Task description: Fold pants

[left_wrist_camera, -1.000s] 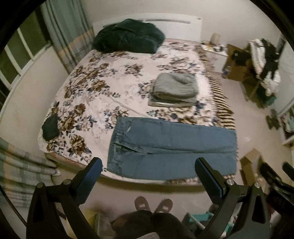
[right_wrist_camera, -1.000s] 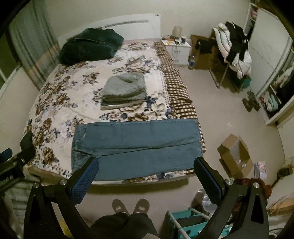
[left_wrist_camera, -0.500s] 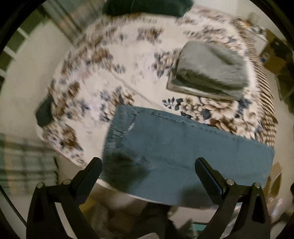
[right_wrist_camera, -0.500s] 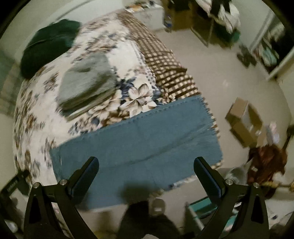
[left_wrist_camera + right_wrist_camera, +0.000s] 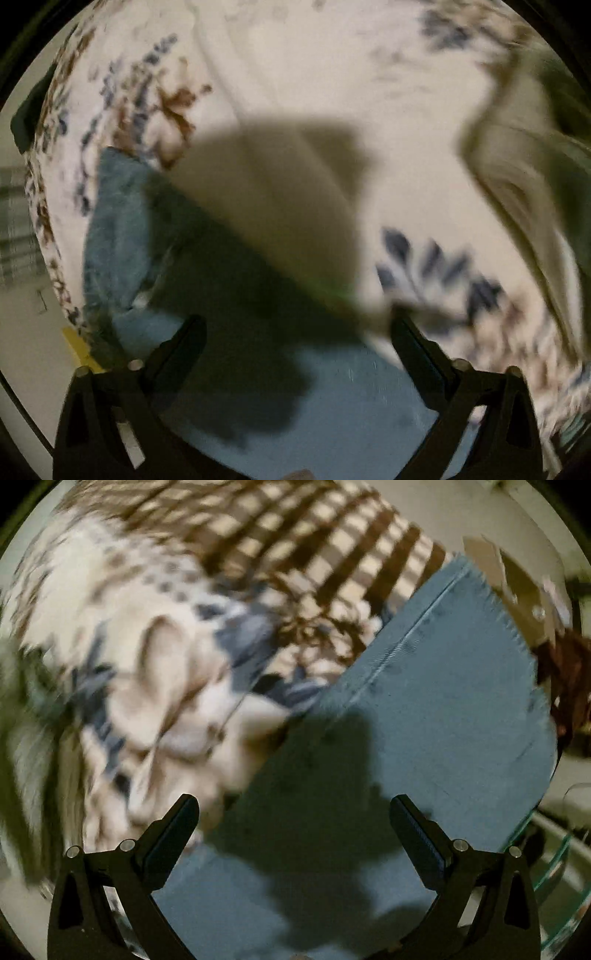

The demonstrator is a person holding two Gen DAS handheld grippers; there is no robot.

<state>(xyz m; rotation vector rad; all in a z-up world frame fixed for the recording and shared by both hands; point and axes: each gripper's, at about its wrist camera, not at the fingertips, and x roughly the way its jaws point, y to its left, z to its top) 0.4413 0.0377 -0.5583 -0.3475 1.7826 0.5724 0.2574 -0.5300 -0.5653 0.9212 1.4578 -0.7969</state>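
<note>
Tongs on both sides grip nothing: left tongs (image 5: 297, 352) are closing with no cloth between the jaws, and right tongs (image 5: 294, 827) stand spread wide. Pants (image 5: 424, 716) lie flat on the bed (image 5: 295, 66) directly beneath both, legs laid together lengthwise. Hem end lies beyond the right tongs. Crosswise folds appear still to be made.
</note>
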